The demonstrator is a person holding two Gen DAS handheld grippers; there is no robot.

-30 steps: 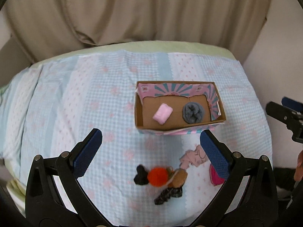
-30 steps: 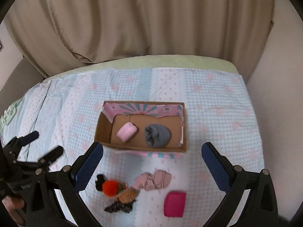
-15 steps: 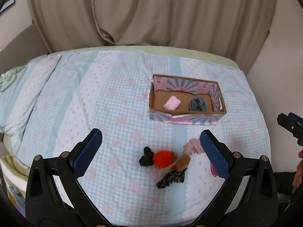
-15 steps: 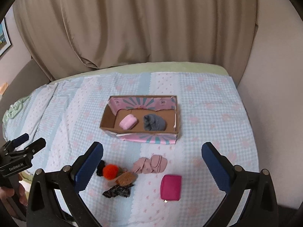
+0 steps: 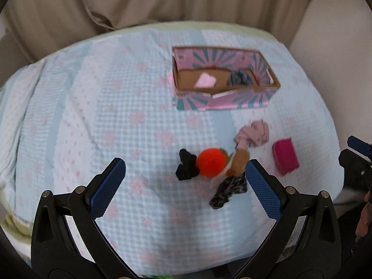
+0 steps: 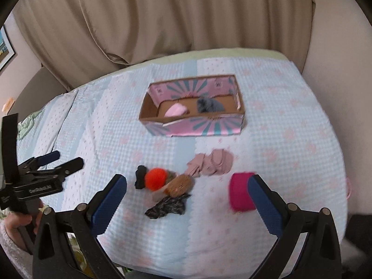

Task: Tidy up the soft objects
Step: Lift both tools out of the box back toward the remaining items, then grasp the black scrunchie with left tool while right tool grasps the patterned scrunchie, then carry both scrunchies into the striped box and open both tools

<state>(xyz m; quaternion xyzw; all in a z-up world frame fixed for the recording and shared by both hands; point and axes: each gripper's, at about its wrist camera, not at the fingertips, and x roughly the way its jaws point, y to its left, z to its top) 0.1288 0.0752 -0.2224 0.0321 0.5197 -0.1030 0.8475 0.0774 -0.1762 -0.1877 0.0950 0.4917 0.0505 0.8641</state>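
Both views are blurred, so I can't make out the dark scrap (image 6: 166, 207) by the orange pom-pom (image 6: 155, 179) on the bed (image 6: 290, 139), but my left claw (image 5: 183, 186) and right claw (image 6: 187, 201) gape wide and empty, the box (image 6: 197, 127) holds a pink roll (image 6: 176, 111) and grey bundle (image 6: 209, 105), and only the right view shows a sleeve (image 6: 9, 253).

A home bedroom: a quilted bedspread (image 6: 290, 139), beige curtains (image 6: 162, 18), a framed picture (image 6: 5, 46).
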